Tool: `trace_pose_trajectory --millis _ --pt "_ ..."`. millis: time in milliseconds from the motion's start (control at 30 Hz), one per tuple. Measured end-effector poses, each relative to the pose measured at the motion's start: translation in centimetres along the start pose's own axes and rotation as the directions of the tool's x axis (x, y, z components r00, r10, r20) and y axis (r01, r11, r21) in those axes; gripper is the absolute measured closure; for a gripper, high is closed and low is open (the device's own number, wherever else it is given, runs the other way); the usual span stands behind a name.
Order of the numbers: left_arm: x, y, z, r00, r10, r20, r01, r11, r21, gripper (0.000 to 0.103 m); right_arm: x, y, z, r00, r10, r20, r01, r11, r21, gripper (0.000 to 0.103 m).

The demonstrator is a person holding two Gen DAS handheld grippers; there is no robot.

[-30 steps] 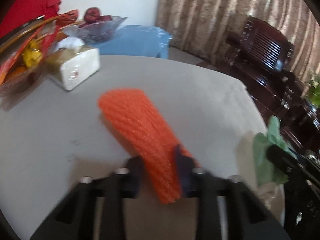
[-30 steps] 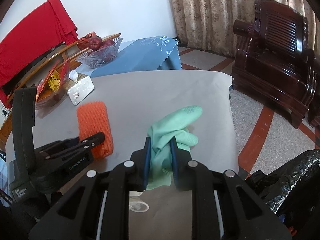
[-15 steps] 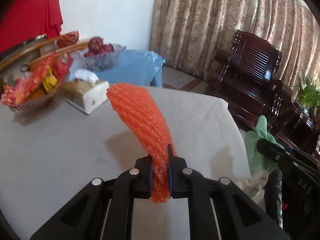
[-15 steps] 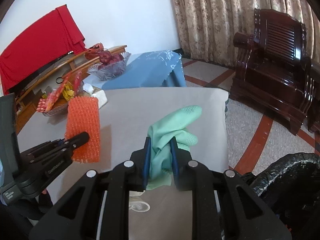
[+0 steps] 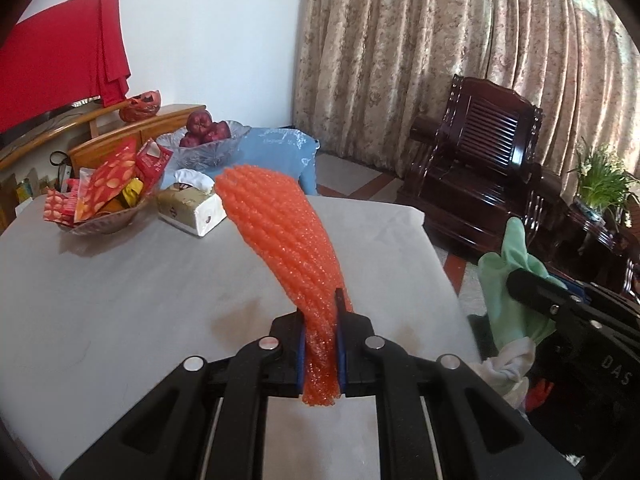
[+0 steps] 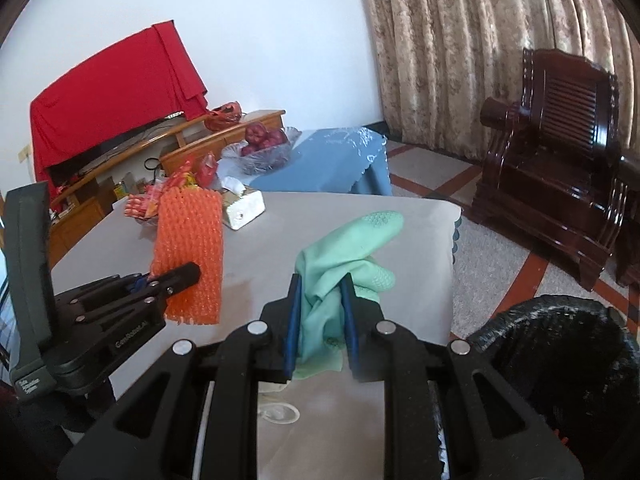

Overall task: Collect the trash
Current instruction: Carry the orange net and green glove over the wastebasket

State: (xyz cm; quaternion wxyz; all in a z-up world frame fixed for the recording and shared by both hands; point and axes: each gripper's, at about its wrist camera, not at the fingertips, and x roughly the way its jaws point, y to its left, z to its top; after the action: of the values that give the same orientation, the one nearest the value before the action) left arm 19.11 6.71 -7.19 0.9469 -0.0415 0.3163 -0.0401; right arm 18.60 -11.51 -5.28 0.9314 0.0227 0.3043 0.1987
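Both loads had risen clear of the counter: left tongs clamped on the orange foam net, right tongs gripping the green glove; the black-lined bin likely came next.

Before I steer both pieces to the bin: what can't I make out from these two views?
- Bin, right wrist view: cut off by the frame's lower right edge; its inside is too dark to read. In the left wrist view the right tool hides it.
- Glove: its cuff is hidden behind the right tool's body.
- Net, left wrist view: its lower end sits between the left tool's fingers.
- Clear scrap on the table: too faint to identify.
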Motion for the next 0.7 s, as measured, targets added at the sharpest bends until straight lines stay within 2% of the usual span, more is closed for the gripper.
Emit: trace_pose_trajectory --millis 267,533,700 --pt "-3.6 -2.1 -0.8 0.998 -0.053 0.032 0.052 0.998 0.027 0.092 -5.3 -0.2 -1.4 1.0 -0.013 0.028 0.013 1.0 0.006 0.085" --pt "-6.2 -6.1 -1.2 0.989 -0.131 0.061 0.127 0.989 0.075 0.092 -10.5 -2.0 -2.6 0.994 -0.079 0.079 0.077 0.997 0.026 0.085" --pt "-7.3 -9.5 -1.5 0.978 -0.194 0.075 0.184 0.976 0.118 0.092 -13.2 -3.5 -3.3 0.985 -0.135 0.108 0.132 0.991 0.038 0.085"
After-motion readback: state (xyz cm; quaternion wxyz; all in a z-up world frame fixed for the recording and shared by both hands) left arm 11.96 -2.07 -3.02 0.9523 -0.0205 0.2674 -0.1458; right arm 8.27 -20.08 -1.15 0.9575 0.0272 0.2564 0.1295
